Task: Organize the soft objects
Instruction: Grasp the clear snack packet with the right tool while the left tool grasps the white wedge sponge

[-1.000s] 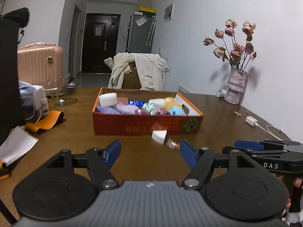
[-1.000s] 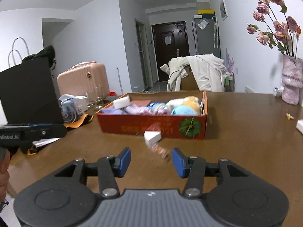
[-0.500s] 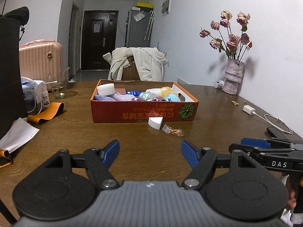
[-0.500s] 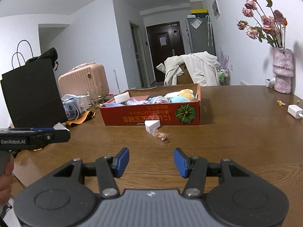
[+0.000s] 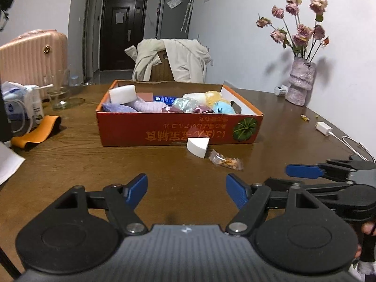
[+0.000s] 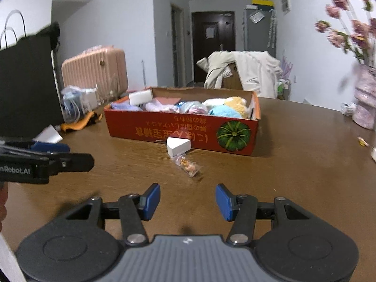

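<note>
Both grippers pulled back from box (image 5: pixel 178 129), then closing in again, lower over bench (image 5: pixel 94 164). Left gripper (image 5: pixel 186 189) jaws released, nothing between; right gripper (image 6: pixel 188 198) likewise. White wedge (image 6: pixel 178 146) against box front, snack packet (image 6: pixel 188 165) just nearer. Soft things mostly boxed; wedge likely next.

White wedge sponge (image 5: pixel 197 147) on table, touching red box (image 5: pixel 178 130) front.

the soft objects (image 5: pixel 150 105) behind the red box's (image 5: pixel 164 131) near wall show only their tops – the vase (image 6: pixel 364 98) right of the box is blurred and cut by the edge, like the black bag (image 6: pixel 25 82) left of it.
</note>
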`<state>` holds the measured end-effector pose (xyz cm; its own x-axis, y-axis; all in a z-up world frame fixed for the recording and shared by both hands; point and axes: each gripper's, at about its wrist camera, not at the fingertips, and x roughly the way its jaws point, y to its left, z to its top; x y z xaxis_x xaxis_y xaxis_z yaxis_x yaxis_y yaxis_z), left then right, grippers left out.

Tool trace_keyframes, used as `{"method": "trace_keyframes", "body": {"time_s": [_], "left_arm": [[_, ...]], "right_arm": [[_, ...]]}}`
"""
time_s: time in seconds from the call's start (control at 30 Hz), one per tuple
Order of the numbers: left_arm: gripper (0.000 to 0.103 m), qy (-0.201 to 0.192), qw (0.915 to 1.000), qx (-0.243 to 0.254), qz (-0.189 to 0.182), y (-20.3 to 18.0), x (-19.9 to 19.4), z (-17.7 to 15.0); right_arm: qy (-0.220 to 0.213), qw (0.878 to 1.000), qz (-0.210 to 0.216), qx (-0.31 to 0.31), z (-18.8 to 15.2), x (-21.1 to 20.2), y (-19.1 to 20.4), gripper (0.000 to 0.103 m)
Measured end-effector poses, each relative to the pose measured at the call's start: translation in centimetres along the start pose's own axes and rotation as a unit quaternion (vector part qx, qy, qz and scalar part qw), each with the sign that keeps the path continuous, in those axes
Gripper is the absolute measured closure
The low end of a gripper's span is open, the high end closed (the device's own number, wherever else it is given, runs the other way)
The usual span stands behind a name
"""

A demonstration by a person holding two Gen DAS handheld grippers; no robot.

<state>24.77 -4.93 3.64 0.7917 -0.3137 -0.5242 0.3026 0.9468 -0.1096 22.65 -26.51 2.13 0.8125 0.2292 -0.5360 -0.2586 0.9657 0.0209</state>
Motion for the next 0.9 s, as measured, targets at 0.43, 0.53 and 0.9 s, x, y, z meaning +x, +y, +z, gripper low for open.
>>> {"method": "trace_keyframes", "body": {"time_s": [0.43, 0.53, 0.9], "left_arm": [[0.029, 0.030, 0.9993, 0.008, -0.020, 0.6, 8.9, 4.0], [0.030, 0.038, 0.9988, 0.006, -0.028, 0.2, 10.7, 4.6], [0.048, 0.054, 0.9981, 0.027, -0.012, -1.8, 15.6, 4.6]], "right_arm": [[0.040, 0.997, 0.036, -0.054, 3.4, 9.7, -0.4, 0.072], [0.040, 0.998, 0.041, -0.035, 3.2, 9.7, -1.5, 0.086], [-0.026, 0.988, 0.050, 0.144, 1.9, 8.3, -8.2, 0.088]]}}
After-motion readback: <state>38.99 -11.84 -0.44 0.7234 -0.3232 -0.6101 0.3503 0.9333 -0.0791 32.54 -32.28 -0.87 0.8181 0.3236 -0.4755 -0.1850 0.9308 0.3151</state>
